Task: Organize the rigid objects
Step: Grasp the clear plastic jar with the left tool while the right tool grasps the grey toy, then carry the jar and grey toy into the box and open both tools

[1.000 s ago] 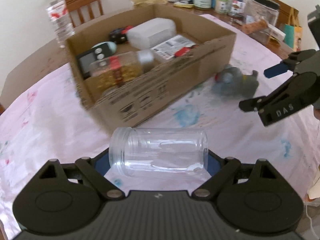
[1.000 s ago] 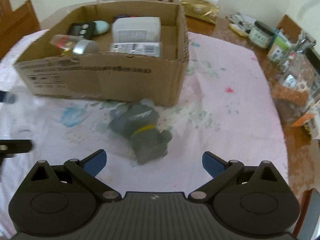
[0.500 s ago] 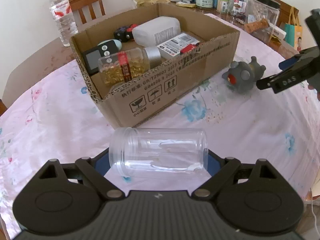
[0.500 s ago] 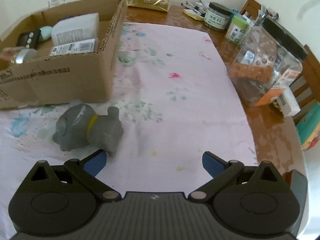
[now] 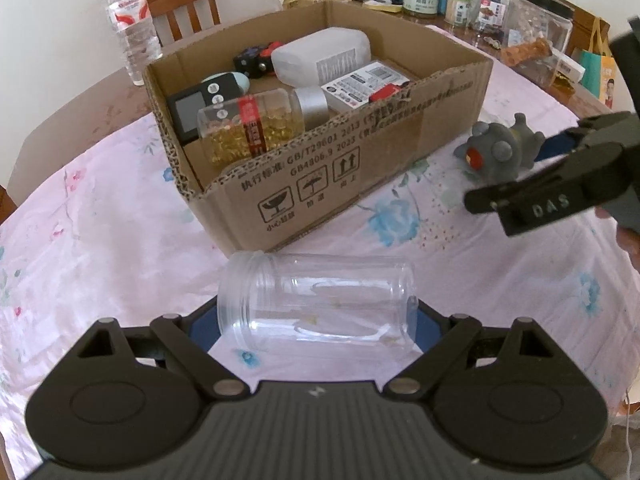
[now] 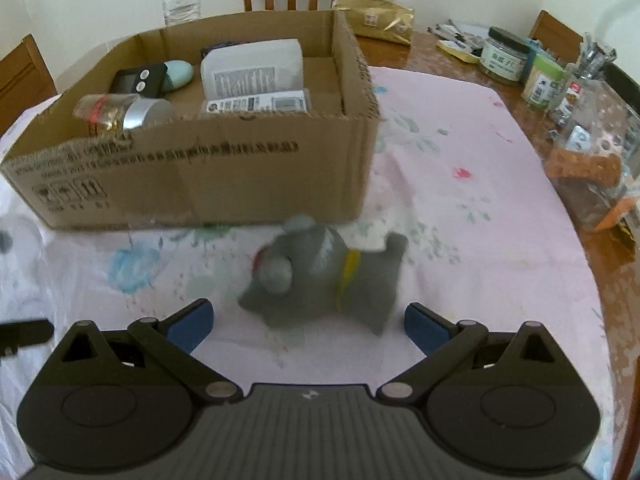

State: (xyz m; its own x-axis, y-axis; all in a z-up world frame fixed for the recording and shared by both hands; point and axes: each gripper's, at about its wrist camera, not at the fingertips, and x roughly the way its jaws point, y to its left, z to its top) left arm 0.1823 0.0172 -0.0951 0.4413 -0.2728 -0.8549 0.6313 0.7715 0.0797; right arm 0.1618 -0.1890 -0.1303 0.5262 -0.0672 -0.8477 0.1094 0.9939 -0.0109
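clear jar (image 5: 316, 304): transparent plastic, smooth and glossy, with a ribbed threaded neck
cardboard box (image 5: 360, 168): brown corrugated paperboard, matt, with ragged torn edges and black print
grey toy (image 6: 320, 276): matt, soft-looking rubber or vinyl; which one cannot be told
tablecloth (image 6: 460, 208): pink printed cloth, matt, slightly wrinkled
table (image 6: 432, 52): polished brown wood, glossy
capsule bottle (image 5: 256, 124): clear plastic, capped in brushed silver
gripper bodies: matt black plastic, ribbed
pads (image 6: 192, 322): matt blue
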